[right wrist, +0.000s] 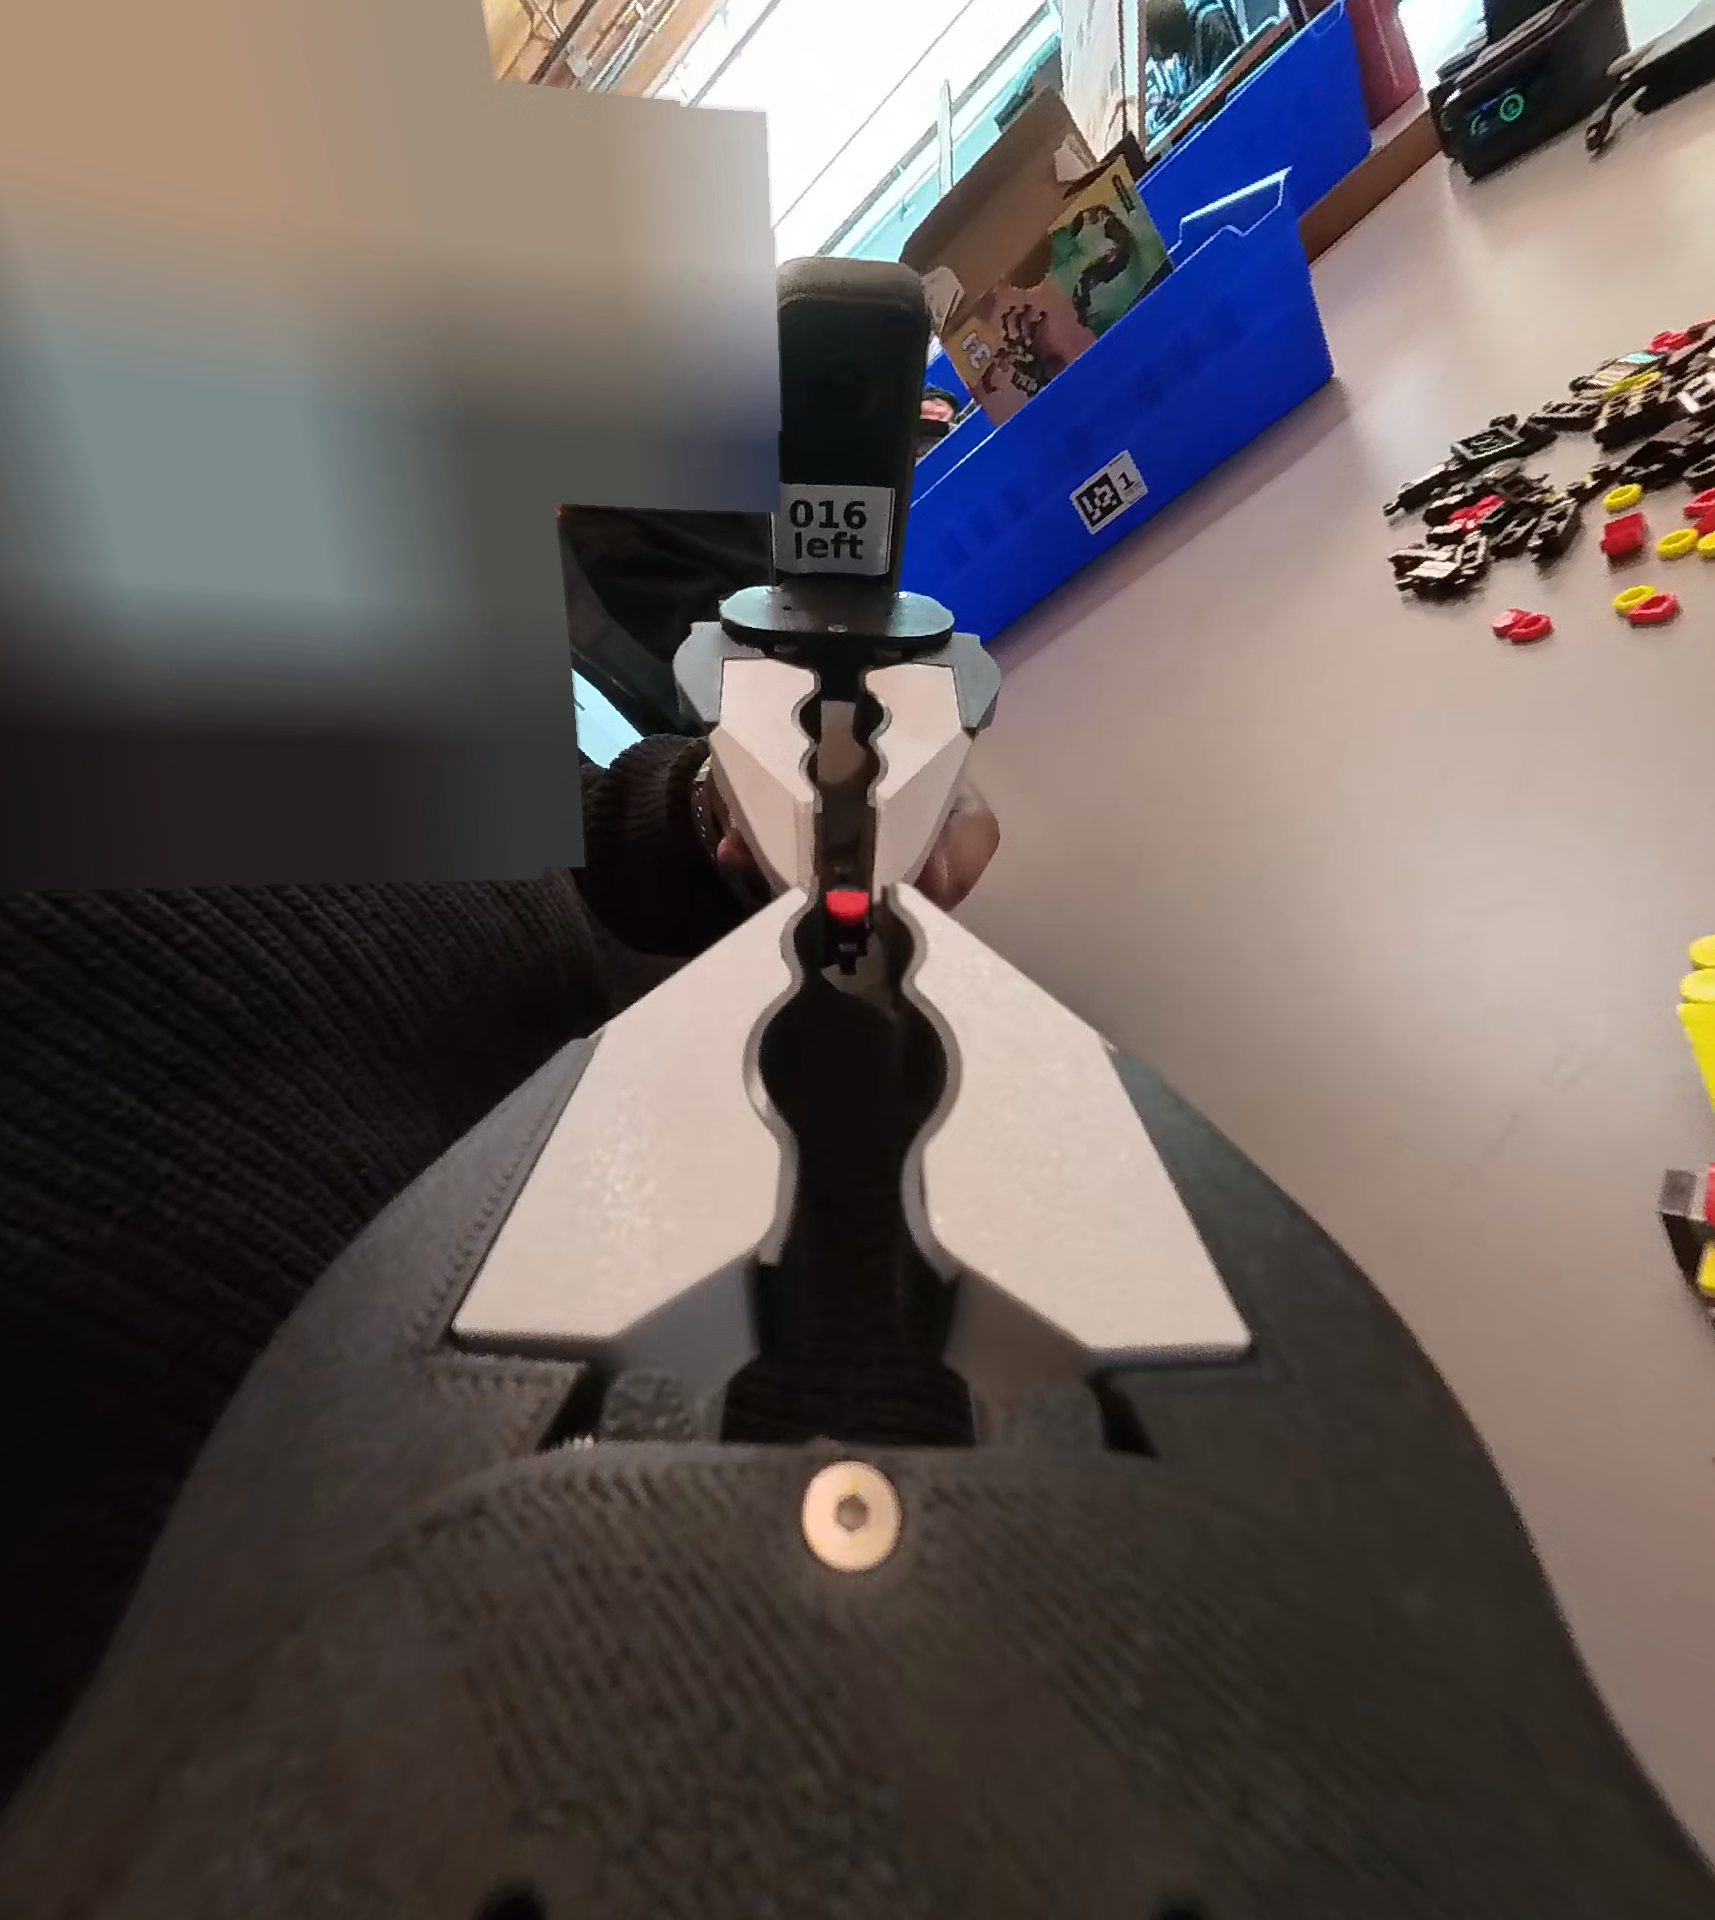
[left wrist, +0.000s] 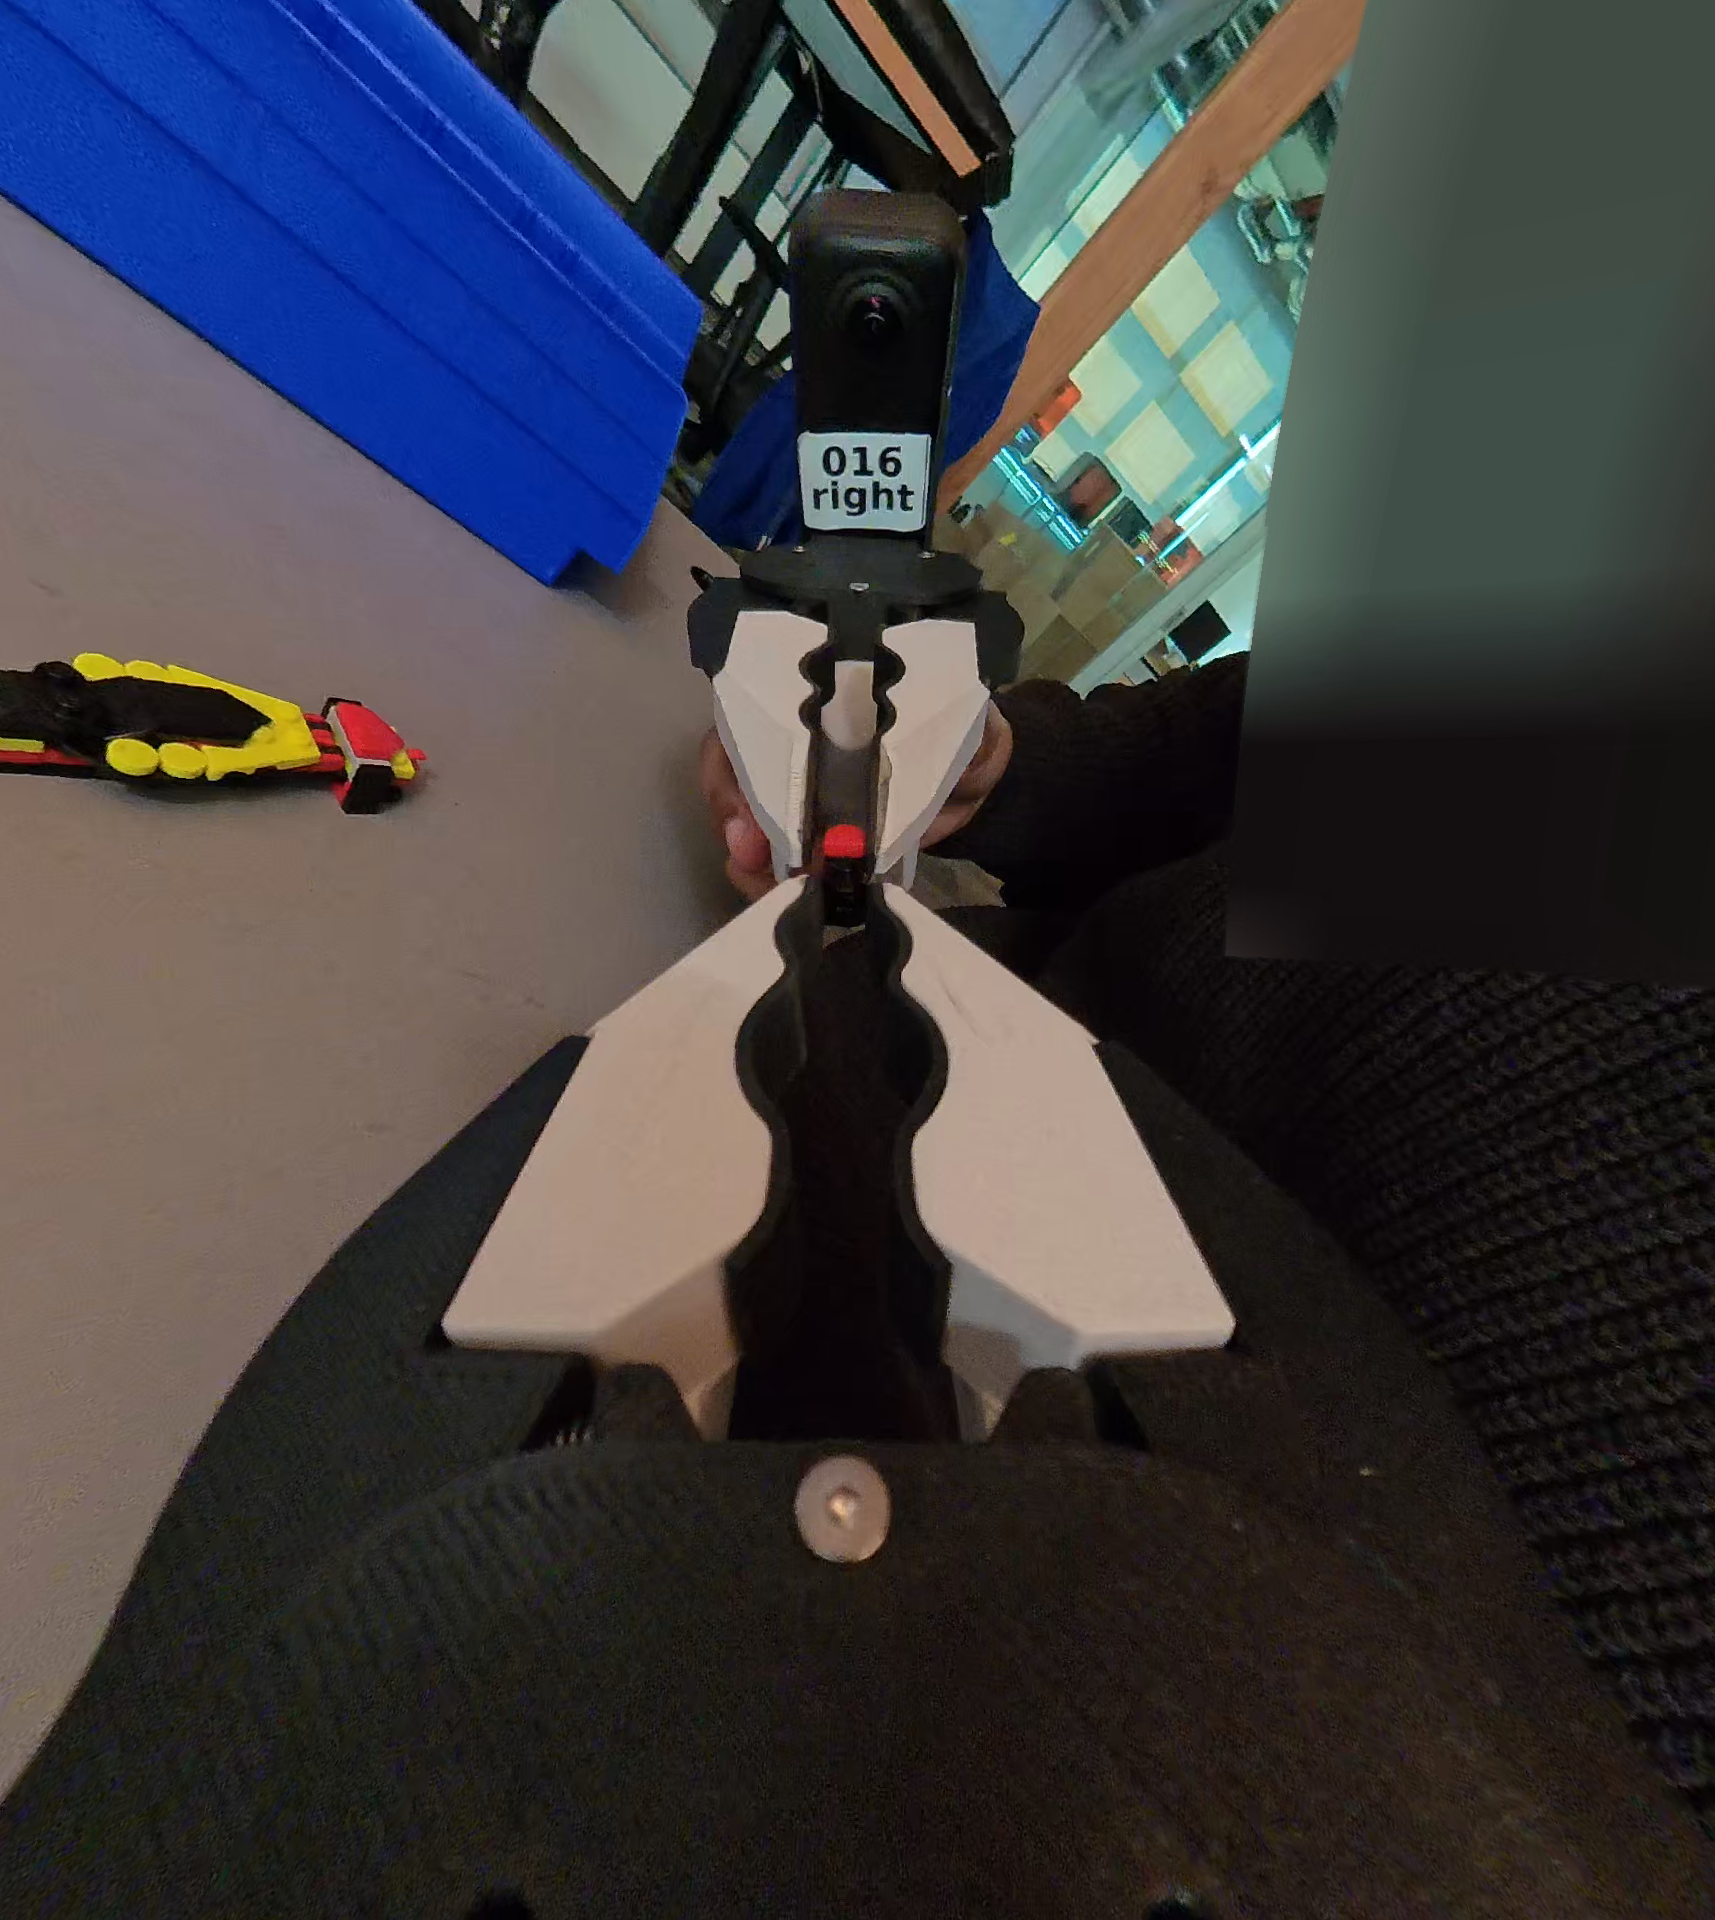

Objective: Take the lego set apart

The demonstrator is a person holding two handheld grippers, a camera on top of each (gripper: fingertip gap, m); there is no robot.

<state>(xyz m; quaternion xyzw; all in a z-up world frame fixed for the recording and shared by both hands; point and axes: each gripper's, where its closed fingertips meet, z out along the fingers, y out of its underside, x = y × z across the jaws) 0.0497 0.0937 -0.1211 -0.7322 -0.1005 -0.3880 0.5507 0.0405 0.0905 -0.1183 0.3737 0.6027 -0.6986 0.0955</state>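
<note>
tools [left wrist: 840, 883] [right wrist: 845, 883] tip to tip, both clamped on small red-black piece [left wrist: 840, 844], long axis along them

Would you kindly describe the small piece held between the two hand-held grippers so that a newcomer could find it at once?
Start at the grey table: near its edge, the left hand-held gripper and right hand-held gripper meet tip to tip. Pinched between them is a tiny lego piece, red with black below. Unlike the red, yellow and black model lying on the table, it is held off the surface.
</note>
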